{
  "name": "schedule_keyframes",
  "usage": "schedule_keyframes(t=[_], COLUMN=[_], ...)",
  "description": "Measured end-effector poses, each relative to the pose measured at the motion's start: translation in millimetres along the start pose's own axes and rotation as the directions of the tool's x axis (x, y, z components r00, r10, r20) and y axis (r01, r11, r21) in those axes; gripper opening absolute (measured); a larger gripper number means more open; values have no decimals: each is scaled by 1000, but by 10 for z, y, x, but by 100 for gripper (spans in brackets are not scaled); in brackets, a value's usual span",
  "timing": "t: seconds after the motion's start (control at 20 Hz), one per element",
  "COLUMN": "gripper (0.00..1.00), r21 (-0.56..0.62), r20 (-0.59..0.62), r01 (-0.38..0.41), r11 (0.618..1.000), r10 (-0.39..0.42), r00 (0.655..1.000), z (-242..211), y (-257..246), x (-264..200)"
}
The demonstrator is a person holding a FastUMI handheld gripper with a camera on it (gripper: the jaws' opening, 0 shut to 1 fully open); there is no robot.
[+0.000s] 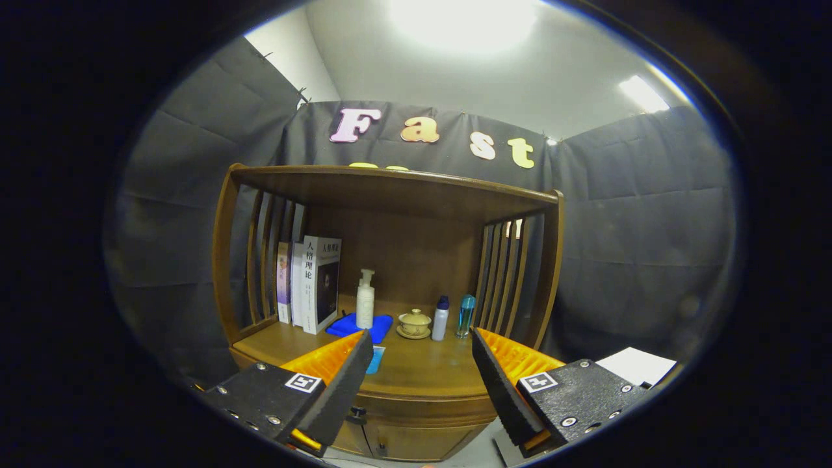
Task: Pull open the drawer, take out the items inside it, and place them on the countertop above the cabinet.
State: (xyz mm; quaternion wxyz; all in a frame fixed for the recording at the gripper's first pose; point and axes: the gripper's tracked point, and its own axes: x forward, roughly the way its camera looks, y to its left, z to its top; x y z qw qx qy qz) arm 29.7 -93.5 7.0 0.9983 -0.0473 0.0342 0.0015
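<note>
Tool (422, 364) wide open, empty, facing the cabinet (416, 396)

You have one wooden cabinet (390, 403) before you, with one countertop (422, 370). On it, count three upright books (312, 283), one white pump bottle (365, 300), one blue cloth (361, 325), one lidded cup on a saucer (415, 323), one small white bottle with a dark cap (441, 318) and one clear blue bottle (466, 315). One gripper (422, 364), two fingers, spread apart with nothing between them.
</note>
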Motion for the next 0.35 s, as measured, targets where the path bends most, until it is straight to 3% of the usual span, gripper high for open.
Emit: schedule_keyframes(t=[0.35], gripper=[95], r21=[-20], r20=[-15], r01=[10], r11=[1000], r10=[-10], r00=[1000], z=[-66], y=[-55], x=[24])
